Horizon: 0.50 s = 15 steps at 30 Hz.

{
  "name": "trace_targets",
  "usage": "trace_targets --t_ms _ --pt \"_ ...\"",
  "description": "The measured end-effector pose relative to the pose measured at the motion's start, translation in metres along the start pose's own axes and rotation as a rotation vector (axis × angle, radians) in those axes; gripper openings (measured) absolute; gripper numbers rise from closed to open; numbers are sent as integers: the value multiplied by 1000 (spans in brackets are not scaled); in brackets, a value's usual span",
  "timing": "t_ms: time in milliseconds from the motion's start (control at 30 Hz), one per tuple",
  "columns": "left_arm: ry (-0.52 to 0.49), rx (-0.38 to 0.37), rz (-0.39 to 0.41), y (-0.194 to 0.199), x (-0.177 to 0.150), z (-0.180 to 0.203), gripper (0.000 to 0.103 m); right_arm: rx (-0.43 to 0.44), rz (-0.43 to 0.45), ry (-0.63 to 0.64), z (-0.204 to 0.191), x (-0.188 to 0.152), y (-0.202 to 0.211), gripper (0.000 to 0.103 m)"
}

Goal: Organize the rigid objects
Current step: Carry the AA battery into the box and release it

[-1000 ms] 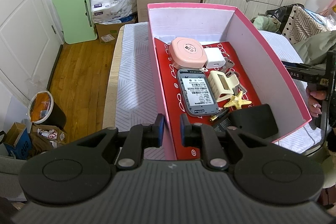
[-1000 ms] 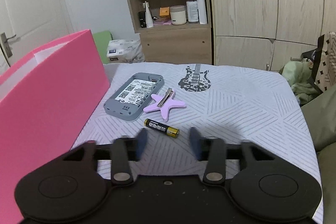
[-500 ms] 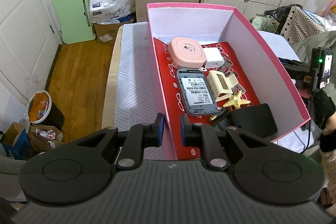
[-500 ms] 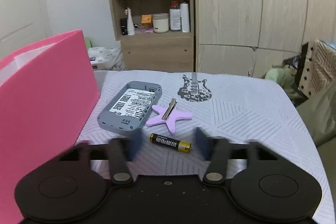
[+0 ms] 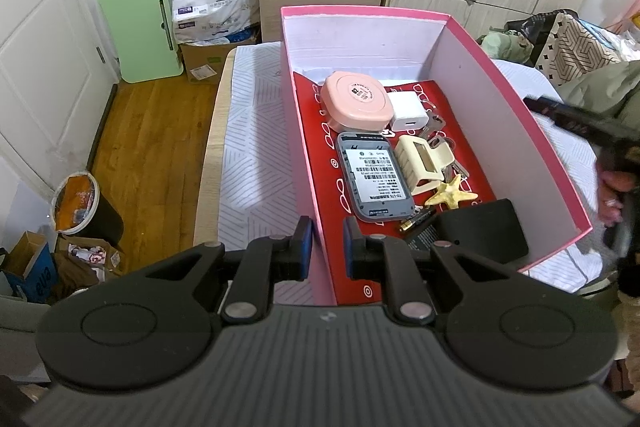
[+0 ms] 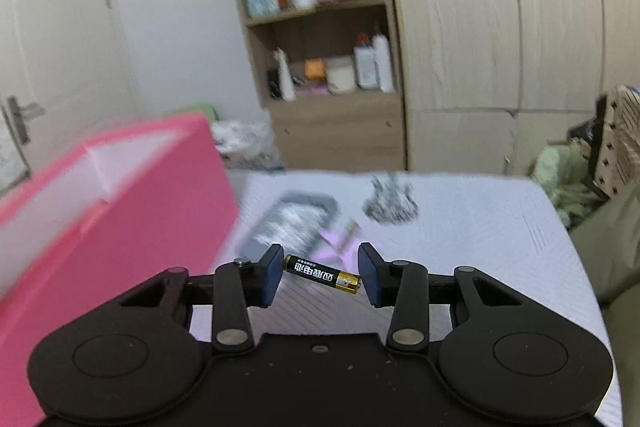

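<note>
- My right tongs (image 6: 320, 273) have just been closing and now grasp a battery (image 6: 322, 274) end to end between the pads, lifted clear of the white bedspread (image 6: 460, 227).
- My left tongs (image 5: 325, 247) are clenched on the near wall of the pink box (image 5: 472, 67).
- The box stands left of the battery.

Left gripper (image 5: 325, 241): matte black, blue-padded fingers (image 5: 303, 242), silver pivot screws, ribbed grey housing at six o'clock. Right gripper (image 6: 320, 273): same black linkage, round side discs.
</note>
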<state>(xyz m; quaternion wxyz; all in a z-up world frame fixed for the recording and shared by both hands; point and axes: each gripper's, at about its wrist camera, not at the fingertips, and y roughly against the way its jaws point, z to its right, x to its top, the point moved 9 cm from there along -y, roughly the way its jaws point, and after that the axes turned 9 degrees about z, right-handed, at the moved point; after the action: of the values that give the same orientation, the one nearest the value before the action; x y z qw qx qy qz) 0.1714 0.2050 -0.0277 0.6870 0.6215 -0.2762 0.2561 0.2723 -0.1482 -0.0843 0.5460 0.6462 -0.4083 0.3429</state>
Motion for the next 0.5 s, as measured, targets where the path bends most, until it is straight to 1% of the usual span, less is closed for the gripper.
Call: trace_targets --t_ms 67,100,200,267,333,433,500 --pt "1 -2 0 0 0 0 14 69 16 -14 -16 19 12 46" --pt "1 -1 0 0 0 0 14 117 12 -24 -27 28 17 46" --pt "1 1 3 0 0 0 14 259 -23 -61 -61 49 25 46" --pt "4 -4 9 1 -1 0 14 329 -55 -81 -85 54 25 46" --pt "5 -8 18 1 -1 -1 14 393 -114 -112 -106 50 20 46" --pt "4 -12 25 1 -1 0 14 487 -240 -176 -137 39 5 46" --pt "0 -12 26 1 -2 0 14 523 -323 -198 -155 27 -5 46"
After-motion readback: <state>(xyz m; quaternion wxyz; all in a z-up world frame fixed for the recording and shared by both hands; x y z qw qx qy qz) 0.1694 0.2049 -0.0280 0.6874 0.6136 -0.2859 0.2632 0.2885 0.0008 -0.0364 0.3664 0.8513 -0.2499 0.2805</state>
